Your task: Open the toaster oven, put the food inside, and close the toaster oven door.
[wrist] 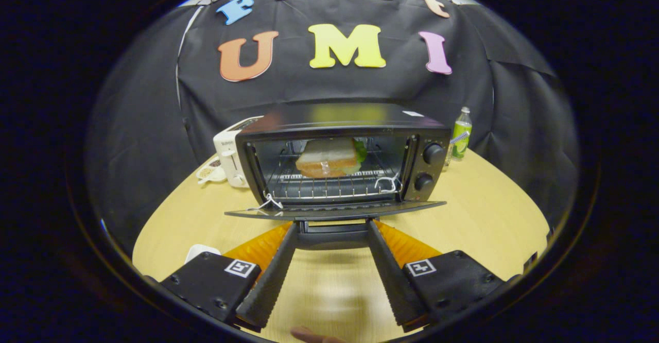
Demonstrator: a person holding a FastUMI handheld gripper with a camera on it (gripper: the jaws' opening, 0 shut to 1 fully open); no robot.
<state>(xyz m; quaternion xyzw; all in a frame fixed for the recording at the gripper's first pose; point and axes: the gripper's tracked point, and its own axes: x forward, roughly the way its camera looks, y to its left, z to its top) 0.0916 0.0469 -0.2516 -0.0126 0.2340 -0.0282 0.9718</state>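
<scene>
The tool (332, 225) has its fingers wide apart, and the open oven door (334, 210) lies flat just ahead, its handle (332, 228) running sideways between the fingertips.

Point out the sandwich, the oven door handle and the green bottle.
sandwich (327, 157): gripper view, on its top bread slice, on the oven rack.
door handle (332, 234): gripper view, on its front bar, between the open fingertips.
bottle (461, 139): gripper view, on its green label.

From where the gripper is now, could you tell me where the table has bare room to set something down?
Bare wooden table lies right of the toaster oven, forward of the green bottle. Left is crowded: white toaster, small dish. The open gripper is at the dropped door.
</scene>
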